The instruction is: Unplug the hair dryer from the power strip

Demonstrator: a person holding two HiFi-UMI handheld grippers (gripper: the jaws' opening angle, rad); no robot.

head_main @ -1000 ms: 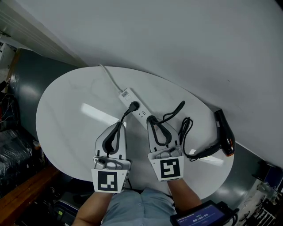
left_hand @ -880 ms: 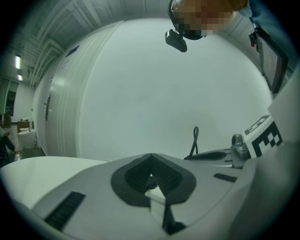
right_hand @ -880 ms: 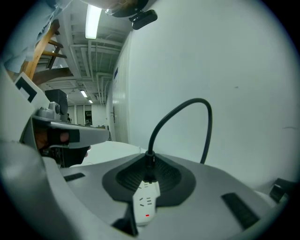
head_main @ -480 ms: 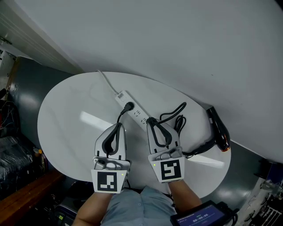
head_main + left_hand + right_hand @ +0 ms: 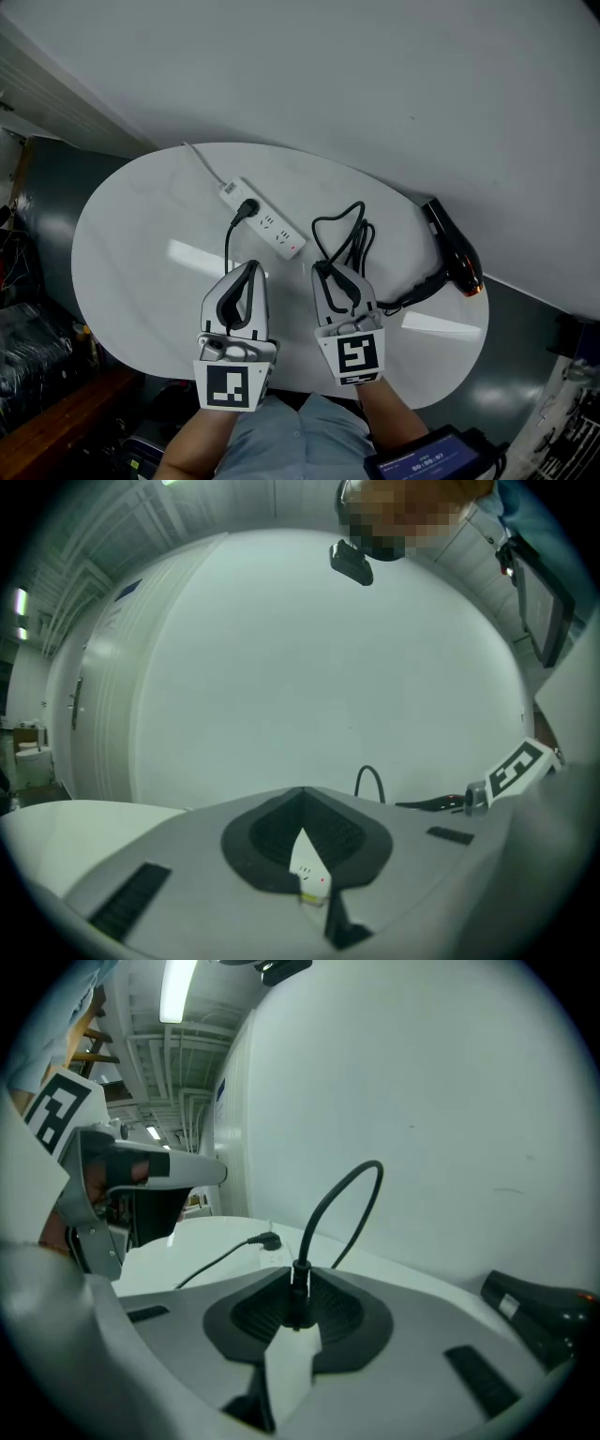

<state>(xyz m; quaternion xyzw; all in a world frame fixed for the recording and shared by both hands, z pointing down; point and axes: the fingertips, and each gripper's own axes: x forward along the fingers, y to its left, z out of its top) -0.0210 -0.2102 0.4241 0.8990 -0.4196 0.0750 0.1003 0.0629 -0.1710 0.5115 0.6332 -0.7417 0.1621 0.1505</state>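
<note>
I count one oval white desk (image 5: 131,234) with one white power strip (image 5: 265,221) lying slantwise at the upper middle of the head view, its white lead running off toward the upper left. There are two black plugs. One plug (image 5: 247,208) sits in the strip's upper-left socket, and its thin cord drops down the frame to pass under my left gripper (image 5: 249,266).

The second is the hair dryer plug (image 5: 299,1286). It is out of the strip and stands between the fingers of my right gripper (image 5: 320,270), which is well below and to the right of the strip in the head view. In the right gripper view those fingers pinch the plug at their tips, and they have just been easing apart a little with the plug still between them. From there the hair dryer cord (image 5: 341,232) arches up and loops loosely on the desk.

The single hair dryer (image 5: 451,255), black with an orange tip, lies at the desk's right edge, well apart from the strip.

My left gripper's fingers are clenched tip to tip with nothing between them. Through the gap below the tips I see a sliver of the strip with a red dot.
</note>
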